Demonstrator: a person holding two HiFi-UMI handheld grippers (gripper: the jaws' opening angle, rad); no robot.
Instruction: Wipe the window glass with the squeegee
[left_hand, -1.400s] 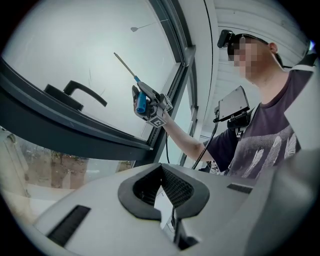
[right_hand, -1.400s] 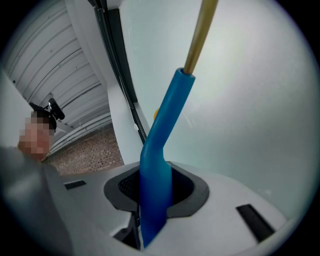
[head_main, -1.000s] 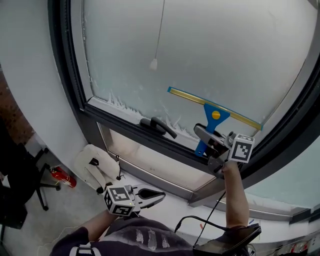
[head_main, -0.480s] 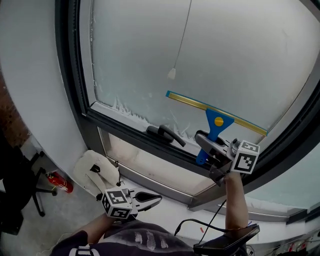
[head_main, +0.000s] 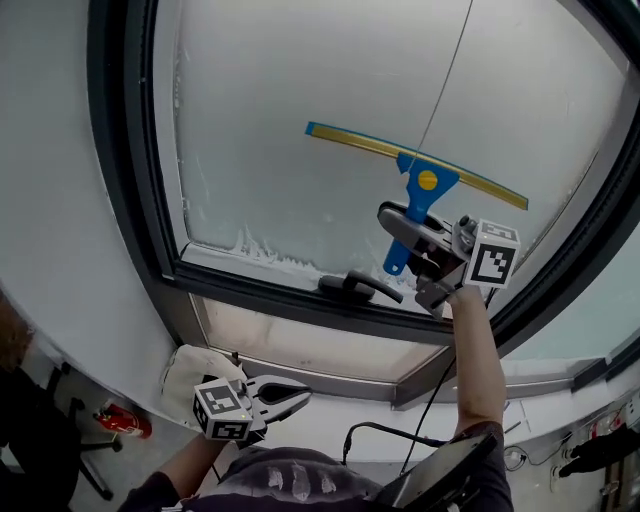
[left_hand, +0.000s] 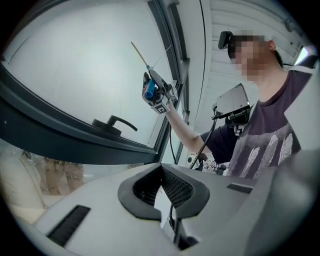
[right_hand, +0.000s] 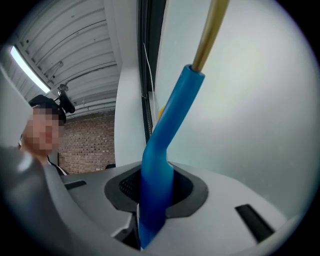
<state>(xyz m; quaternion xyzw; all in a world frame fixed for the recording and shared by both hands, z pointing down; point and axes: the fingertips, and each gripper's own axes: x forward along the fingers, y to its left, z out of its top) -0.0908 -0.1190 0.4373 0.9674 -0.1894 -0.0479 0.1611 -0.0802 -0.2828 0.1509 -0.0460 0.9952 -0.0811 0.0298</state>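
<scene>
The squeegee (head_main: 421, 186) has a blue handle (right_hand: 159, 165) and a long yellow blade (head_main: 350, 142) lying against the frosted window glass (head_main: 300, 90). My right gripper (head_main: 402, 228) is shut on the blue handle and holds the blade slanted across the pane, above the black window handle (head_main: 358, 285). From the left gripper view the squeegee (left_hand: 148, 91) shows far off against the glass. My left gripper (head_main: 292, 392) hangs low near the person's body, shut with nothing in it, away from the window.
A dark window frame (head_main: 120, 190) rims the glass. A thin cord (head_main: 452, 75) hangs down in front of the pane. Soapy residue (head_main: 262, 250) lines the lower edge of the glass. A white object (head_main: 190, 375) lies below the sill. A red item (head_main: 118, 420) lies on the floor.
The right gripper has carried the squeegee upward and left across the glass. The left gripper has stayed low and shifted a little sideways. The head view has tilted upward.
</scene>
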